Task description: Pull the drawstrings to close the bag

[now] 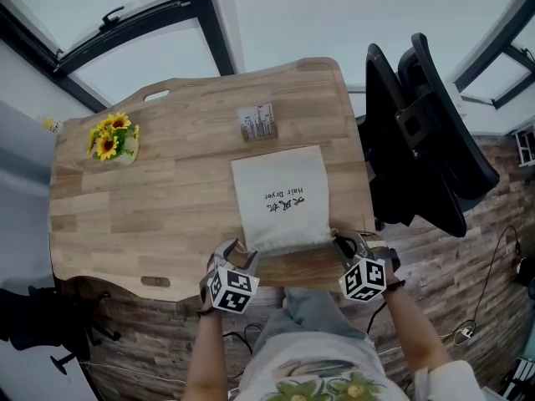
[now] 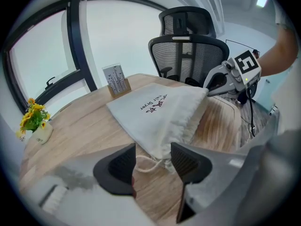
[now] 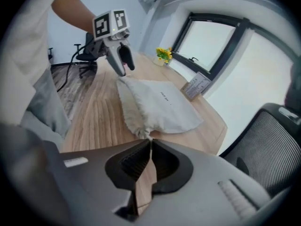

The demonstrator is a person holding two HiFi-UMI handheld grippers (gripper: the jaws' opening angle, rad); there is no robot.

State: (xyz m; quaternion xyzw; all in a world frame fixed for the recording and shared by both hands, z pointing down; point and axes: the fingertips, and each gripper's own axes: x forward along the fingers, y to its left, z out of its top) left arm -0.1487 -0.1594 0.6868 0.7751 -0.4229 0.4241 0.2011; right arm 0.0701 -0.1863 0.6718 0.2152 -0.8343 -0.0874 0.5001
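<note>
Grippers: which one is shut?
The right gripper, jaws together at the bag's gathered corner; the left gripper stands open around the drawstring loop.

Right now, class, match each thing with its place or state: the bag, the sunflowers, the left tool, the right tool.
Things:
1 bag
2 sunflowers
3 left tool
4 right tool

Places or states:
A jaws apart, a loop of drawstring lying between them
B flat on the table, gathered mouth at the near edge
C jaws closed on the drawstring at the bag's corner
D near the table's far left corner

Pairs: 1-B; 2-D; 3-A; 4-C
</note>
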